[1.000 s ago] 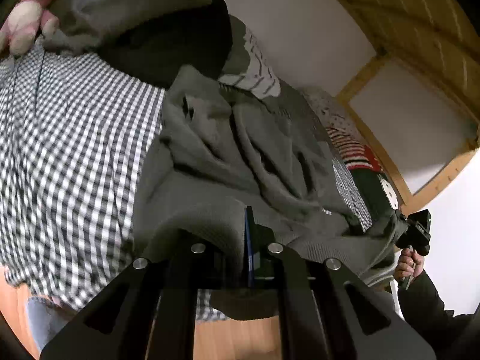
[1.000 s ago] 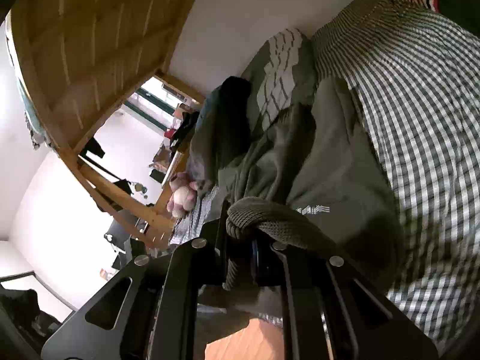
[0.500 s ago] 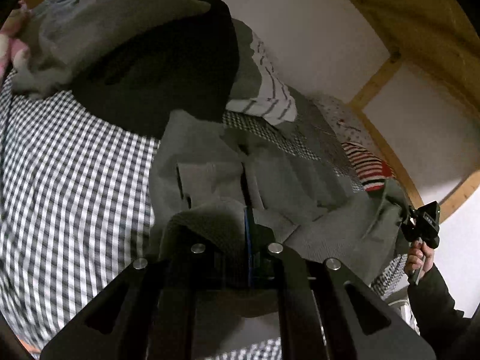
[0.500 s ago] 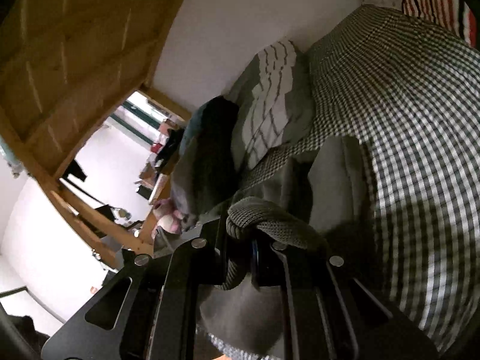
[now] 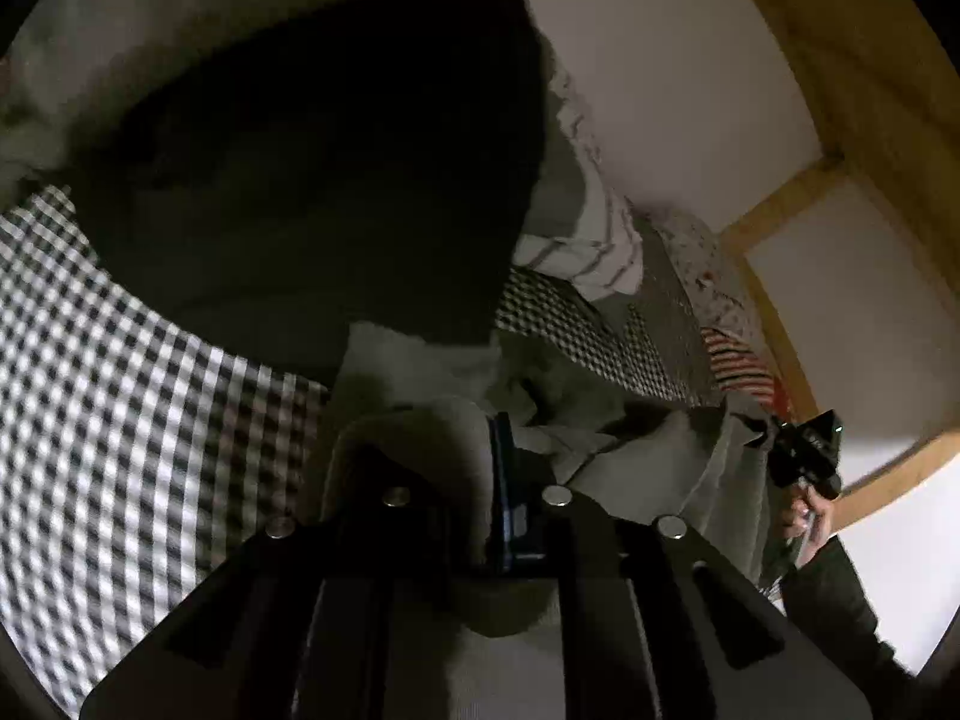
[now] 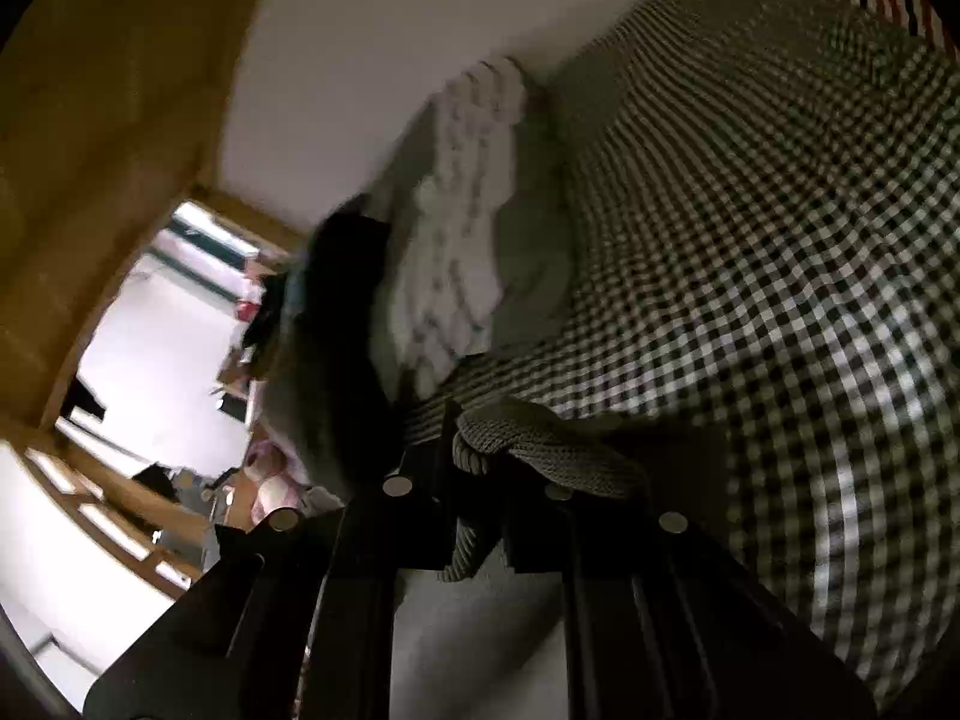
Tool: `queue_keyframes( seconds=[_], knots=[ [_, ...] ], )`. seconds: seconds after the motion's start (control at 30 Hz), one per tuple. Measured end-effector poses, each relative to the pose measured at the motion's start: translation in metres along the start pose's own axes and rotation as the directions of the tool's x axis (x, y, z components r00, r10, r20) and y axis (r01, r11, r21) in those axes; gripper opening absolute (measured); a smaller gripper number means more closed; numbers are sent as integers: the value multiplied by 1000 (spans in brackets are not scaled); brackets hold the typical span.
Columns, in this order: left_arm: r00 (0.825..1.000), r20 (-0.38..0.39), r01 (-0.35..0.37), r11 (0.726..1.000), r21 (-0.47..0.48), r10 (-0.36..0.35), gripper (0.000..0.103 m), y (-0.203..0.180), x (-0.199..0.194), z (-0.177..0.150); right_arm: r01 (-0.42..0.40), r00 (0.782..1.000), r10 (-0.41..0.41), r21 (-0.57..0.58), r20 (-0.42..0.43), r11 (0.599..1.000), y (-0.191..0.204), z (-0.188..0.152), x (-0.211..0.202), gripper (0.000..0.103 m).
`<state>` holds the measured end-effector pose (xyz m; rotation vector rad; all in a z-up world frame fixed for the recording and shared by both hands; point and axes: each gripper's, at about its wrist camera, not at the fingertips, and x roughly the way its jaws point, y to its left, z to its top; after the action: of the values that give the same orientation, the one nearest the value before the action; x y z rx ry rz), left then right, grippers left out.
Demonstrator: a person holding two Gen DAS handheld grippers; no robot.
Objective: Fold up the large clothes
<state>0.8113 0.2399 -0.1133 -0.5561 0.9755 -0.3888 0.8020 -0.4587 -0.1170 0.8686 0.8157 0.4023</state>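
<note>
Fabric fills both lower frames: the left gripper (image 5: 501, 480) is clenched on a fold of the grey sweatshirt (image 5: 630, 456), whose body sags toward the right gripper (image 5: 804, 462) at the frame's right edge. In the right wrist view that gripper (image 6: 480, 480) pinches the sweatshirt's ribbed hem (image 6: 540, 450). Checked bedsheet (image 6: 780, 300) spreads beyond; a dark garment (image 5: 312, 180), possibly a jacket, looms upper left.
</note>
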Motion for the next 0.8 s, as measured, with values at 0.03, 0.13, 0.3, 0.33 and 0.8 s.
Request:
queue_keyframes(
  seconds=[0.03,0.13,0.3,0.33,0.8],
  knots=[
    [1000,-18,-9,1000,1,9,12,3,8,6,9,1000,-9,18,-14,1000,-5,4,8,12],
    [997,-67,-35,999,20,37,12,6,26,17,70,996,-69,24,-55,997,-13,14,29,12],
    [992,-109,62,997,49,-57,50,3,27,25,118,985,-107,81,-132,990,-26,27,49,13],
    [984,-116,142,990,21,-139,71,3,24,26,116,985,-103,92,-140,989,-29,28,52,13],
    [960,-166,-112,850,514,226,97,-101,56,-28,119,990,-112,80,-90,990,-4,29,69,51]
  ],
)
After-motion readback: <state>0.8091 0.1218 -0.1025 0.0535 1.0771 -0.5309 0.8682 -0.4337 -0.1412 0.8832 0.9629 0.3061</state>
